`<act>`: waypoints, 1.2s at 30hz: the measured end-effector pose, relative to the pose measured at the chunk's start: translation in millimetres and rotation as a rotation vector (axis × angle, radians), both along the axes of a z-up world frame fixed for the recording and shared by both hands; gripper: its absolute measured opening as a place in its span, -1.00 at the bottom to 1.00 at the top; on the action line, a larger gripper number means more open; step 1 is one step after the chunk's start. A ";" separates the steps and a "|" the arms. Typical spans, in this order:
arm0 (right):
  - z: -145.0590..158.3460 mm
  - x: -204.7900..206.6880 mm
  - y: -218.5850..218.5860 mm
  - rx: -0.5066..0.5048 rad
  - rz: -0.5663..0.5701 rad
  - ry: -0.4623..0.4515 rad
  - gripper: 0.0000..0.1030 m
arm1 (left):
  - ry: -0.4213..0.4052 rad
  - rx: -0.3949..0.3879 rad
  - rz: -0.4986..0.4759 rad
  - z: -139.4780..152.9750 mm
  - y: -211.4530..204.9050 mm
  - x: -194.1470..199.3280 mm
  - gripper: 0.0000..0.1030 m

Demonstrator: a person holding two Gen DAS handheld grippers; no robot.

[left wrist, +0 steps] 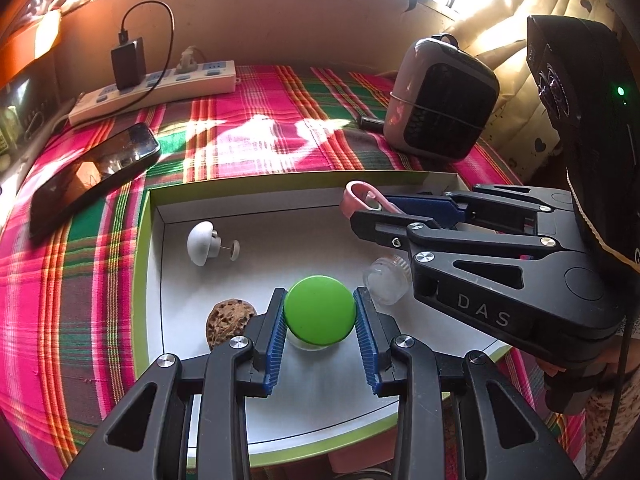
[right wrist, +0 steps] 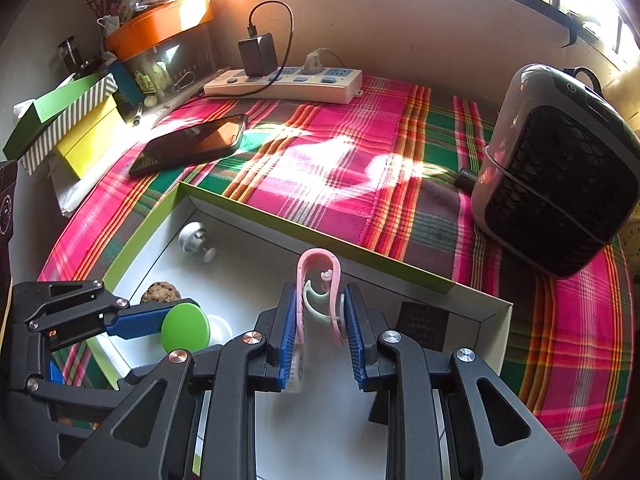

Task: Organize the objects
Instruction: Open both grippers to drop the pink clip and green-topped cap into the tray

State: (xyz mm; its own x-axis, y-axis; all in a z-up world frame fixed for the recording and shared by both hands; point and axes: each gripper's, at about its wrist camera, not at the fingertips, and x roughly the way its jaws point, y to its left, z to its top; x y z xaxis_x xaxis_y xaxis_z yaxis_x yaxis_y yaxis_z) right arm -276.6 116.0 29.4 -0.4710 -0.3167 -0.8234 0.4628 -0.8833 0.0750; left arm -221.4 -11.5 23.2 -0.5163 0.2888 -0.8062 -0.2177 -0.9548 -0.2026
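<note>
In the white tray (left wrist: pixel 152 240) on the plaid-covered worktop (left wrist: pixel 100 264), a walnut (left wrist: pixel 230 320) lies just left of the left claw (left wrist: pixel 320 312), which is clamped on a green-lidded jar (left wrist: pixel 320 310); further right, the right claw (right wrist: pixel 320 320) is clamped on a pink clip (right wrist: pixel 318 276) above the tray floor

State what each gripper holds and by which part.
Left gripper: green-lidded jar, by the lid's rim. Right gripper: pink clip, by its two long sides.
</note>
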 end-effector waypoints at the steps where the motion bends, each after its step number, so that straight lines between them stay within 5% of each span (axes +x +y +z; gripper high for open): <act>1: -1.0 -0.7 -0.1 0.001 0.001 -0.002 -0.53 | 0.000 -0.004 0.002 -0.4 0.5 -0.4 -0.40; 32: -11.2 -3.7 -2.4 0.018 0.003 -0.027 -0.52 | -0.017 -0.012 -0.005 -4.1 4.7 -6.9 -0.38; 36: -10.9 -4.1 0.1 0.019 -0.008 -0.022 -0.36 | -0.017 -0.011 -0.005 -4.2 4.2 -6.9 -0.37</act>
